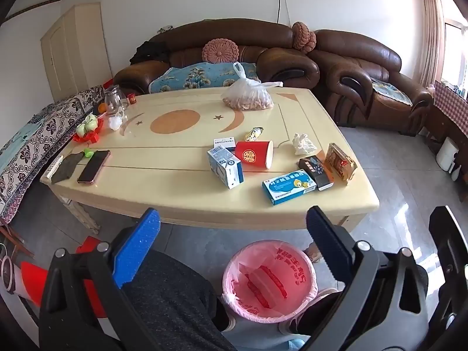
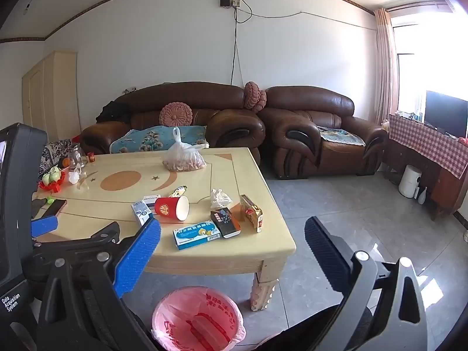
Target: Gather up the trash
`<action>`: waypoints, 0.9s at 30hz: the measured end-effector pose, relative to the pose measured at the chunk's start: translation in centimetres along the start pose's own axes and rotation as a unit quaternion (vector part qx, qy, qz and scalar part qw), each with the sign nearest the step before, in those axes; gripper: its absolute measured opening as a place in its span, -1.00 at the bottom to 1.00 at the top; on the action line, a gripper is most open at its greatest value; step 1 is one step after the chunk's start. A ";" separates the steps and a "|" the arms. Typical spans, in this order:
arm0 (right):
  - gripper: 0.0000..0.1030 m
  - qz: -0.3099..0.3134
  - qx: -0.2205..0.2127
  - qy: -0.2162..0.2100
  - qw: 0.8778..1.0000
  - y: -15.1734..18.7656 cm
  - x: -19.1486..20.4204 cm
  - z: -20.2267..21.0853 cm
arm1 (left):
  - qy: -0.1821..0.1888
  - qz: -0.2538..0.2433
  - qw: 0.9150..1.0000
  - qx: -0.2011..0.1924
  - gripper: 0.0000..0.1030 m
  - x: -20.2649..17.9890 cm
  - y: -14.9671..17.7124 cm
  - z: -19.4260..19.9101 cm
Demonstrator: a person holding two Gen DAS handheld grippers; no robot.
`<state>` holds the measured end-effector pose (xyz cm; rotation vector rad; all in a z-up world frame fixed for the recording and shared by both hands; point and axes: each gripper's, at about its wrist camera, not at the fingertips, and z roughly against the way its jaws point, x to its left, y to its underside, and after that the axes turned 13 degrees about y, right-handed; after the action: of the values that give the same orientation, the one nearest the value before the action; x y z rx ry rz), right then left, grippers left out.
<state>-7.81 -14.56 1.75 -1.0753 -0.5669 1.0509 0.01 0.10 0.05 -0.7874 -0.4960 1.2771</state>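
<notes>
Trash lies on the near right part of a cream coffee table: a tipped red paper cup, a blue-white carton, a blue medicine box, a black box, a gold-red pack, a crumpled tissue and a snack wrapper. A bin with a pink liner stands on the floor before the table. My left gripper and right gripper are open and empty, short of the table.
A bag of nuts, a phone, a glass jug and a red fruit ornament also sit on the table. Brown sofas stand behind it. A person's grey-clad leg is beside the bin.
</notes>
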 end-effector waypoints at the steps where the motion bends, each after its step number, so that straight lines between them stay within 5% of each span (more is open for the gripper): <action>1: 0.88 0.000 0.000 -0.001 1.000 0.0 0.0 0.0 | 0.000 -0.001 1.000 0.001 0.90 0.0 0.0 0.0; 27: 0.88 0.005 0.002 -0.015 1.000 -0.4 0.0 -0.1 | -0.010 0.003 1.000 -0.009 0.90 0.3 -0.6 0.7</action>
<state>-7.61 -14.64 2.07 -1.0611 -0.5838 1.0776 -0.05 0.49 0.97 -0.7911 -0.5227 1.2885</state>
